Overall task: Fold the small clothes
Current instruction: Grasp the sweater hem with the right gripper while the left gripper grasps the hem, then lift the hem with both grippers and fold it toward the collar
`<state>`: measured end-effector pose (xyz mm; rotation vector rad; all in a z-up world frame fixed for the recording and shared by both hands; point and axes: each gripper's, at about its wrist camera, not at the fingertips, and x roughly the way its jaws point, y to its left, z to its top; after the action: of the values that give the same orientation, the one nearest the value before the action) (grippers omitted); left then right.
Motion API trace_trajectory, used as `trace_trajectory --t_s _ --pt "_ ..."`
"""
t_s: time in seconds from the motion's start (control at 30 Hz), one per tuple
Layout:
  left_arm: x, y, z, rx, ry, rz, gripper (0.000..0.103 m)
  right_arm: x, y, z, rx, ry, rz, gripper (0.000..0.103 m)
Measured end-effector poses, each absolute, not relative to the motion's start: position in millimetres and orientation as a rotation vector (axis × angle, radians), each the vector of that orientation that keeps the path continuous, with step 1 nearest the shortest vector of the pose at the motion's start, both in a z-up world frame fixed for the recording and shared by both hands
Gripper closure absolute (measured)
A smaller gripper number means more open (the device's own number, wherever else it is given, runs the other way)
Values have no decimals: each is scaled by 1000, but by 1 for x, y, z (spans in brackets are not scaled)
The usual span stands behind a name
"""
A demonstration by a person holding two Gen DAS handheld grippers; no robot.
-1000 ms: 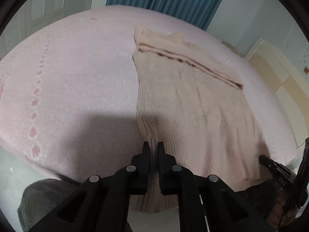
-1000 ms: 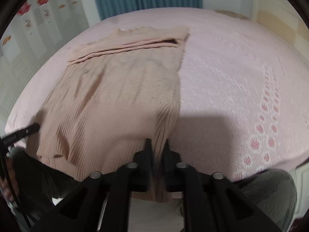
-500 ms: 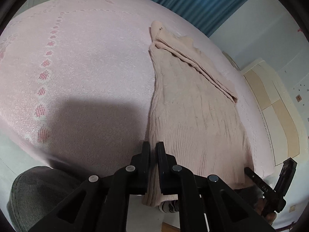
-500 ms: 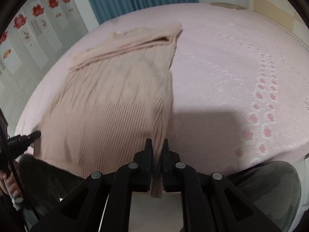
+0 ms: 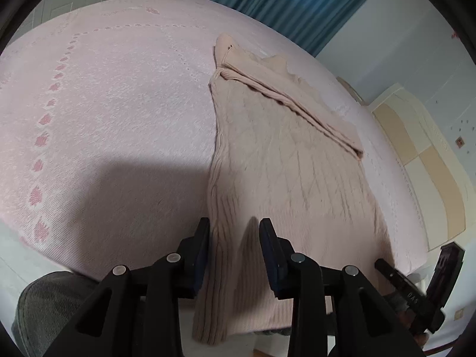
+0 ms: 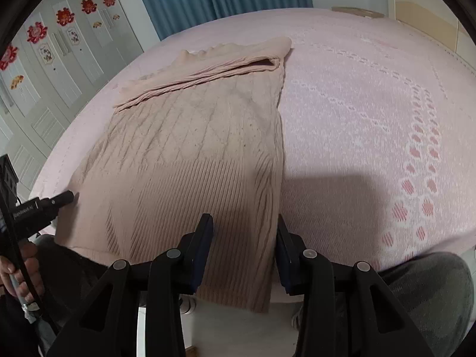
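A beige cable-knit sweater [image 5: 285, 163] [image 6: 193, 136] lies flat on the pink bedspread [image 5: 119, 104], its sleeves folded across the far end. Its ribbed hem hangs over the bed's near edge. My left gripper [image 5: 235, 229] is at the hem's left corner; its jaws are opening, with the knit loose between them. My right gripper [image 6: 244, 226] is at the hem's right corner, jaws also opening, with the sweater's edge between them and not pinched. Each view shows the other gripper's finger [image 5: 386, 267] [image 6: 59, 200] at the opposite corner.
The bedspread [image 6: 372, 104] stretches wide on both sides of the sweater. Blue curtains [image 5: 297, 3] hang behind the bed. White wardrobe doors with red decorations [image 6: 59, 44] stand on one side, a beige headboard [image 5: 416, 154] on the other. Grey trouser legs [image 6: 431, 291] and a hand [image 6: 17, 273] are close below.
Both grippers went from shut on the hem corners to open. The sweater has been drawn flatter and its hem now hangs over the bed's edge.
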<state>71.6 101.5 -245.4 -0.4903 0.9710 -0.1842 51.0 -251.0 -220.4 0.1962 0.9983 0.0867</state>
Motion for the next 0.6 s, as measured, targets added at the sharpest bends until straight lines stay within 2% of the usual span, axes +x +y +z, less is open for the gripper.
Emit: trace_trajectory --t_s 0.23,0.6 --pt "73 105 -248 -543 972 -196 71 63 -263 -224 283 1019 109 64" --pt "34 108 -251 -571 1005 -271 73 46 -262 -220 245 1059 138 65"
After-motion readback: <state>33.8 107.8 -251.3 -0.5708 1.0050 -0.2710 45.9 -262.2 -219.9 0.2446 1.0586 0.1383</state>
